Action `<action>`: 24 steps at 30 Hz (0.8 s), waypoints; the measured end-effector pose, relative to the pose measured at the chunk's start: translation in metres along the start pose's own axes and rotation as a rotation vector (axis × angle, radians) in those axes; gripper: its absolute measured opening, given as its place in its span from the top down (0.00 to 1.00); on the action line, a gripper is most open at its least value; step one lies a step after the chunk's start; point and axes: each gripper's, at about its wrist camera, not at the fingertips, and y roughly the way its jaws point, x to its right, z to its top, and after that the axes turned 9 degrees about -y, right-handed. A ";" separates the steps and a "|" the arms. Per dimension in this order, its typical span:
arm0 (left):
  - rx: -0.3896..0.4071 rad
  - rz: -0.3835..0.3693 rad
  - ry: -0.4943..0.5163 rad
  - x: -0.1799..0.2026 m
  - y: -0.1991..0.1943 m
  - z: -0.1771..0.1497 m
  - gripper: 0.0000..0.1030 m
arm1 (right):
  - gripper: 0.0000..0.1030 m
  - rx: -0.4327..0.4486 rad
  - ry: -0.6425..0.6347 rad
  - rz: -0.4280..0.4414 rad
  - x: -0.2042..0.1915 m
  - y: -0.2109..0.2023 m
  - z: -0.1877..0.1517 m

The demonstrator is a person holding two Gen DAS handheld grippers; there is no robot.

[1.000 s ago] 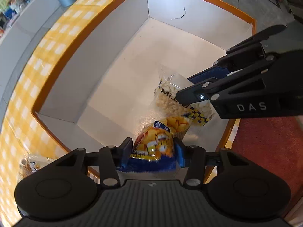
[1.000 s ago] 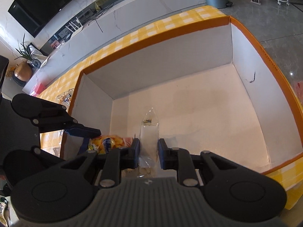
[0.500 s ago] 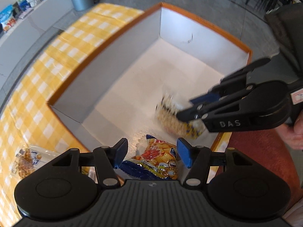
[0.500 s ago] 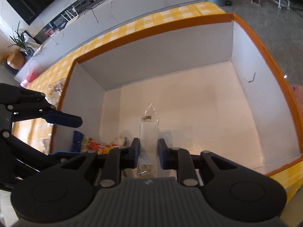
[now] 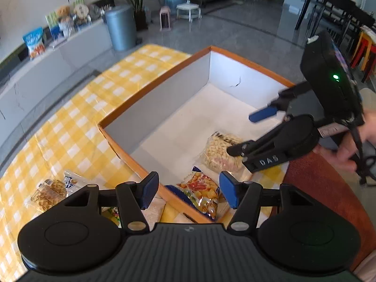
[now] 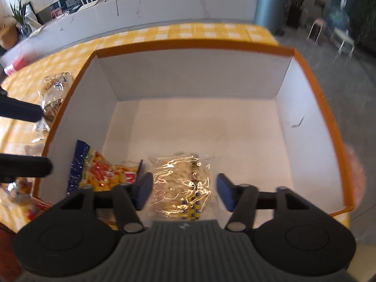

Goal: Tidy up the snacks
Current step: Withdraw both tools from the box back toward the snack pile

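An orange-rimmed white box (image 5: 155,85) stands on a yellow checked tablecloth. An orange snack bag (image 5: 202,195) lies in its near corner, below my left gripper (image 5: 189,191), which is open and holds nothing. A clear bag of pale puffed snacks (image 6: 181,188) lies flat on the box floor. My right gripper (image 6: 184,191) hangs over it with its jaws opening, and the pads are off the bag. In the right wrist view the orange bag (image 6: 101,174) rests against the left wall. The left wrist view shows the right gripper (image 5: 249,132) above the clear bag (image 5: 219,152).
More packets (image 5: 49,192) lie on the tablecloth (image 5: 82,127) left of the box, also seen as packets (image 6: 54,89) in the right wrist view. A red mat (image 5: 317,188) lies right of the box. A person's hand (image 5: 352,150) holds the right gripper. A grey bin (image 5: 121,27) stands beyond the table.
My left gripper let go of the orange bag, rose and pulled back; the bag now lies in the box corner. My right gripper opened off the clear bag, which now lies flat.
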 end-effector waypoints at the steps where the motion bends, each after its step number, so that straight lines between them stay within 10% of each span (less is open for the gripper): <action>1: 0.029 0.000 0.006 0.000 -0.007 -0.005 0.32 | 0.30 0.020 -0.019 -0.025 -0.003 -0.004 -0.001; 16: 0.343 0.307 0.091 -0.050 -0.071 -0.133 0.38 | 0.23 0.516 -0.028 -0.089 -0.076 -0.088 -0.012; 24: 0.375 0.547 0.128 -0.099 -0.074 -0.203 0.39 | 0.23 0.546 -0.071 0.004 -0.140 -0.080 -0.005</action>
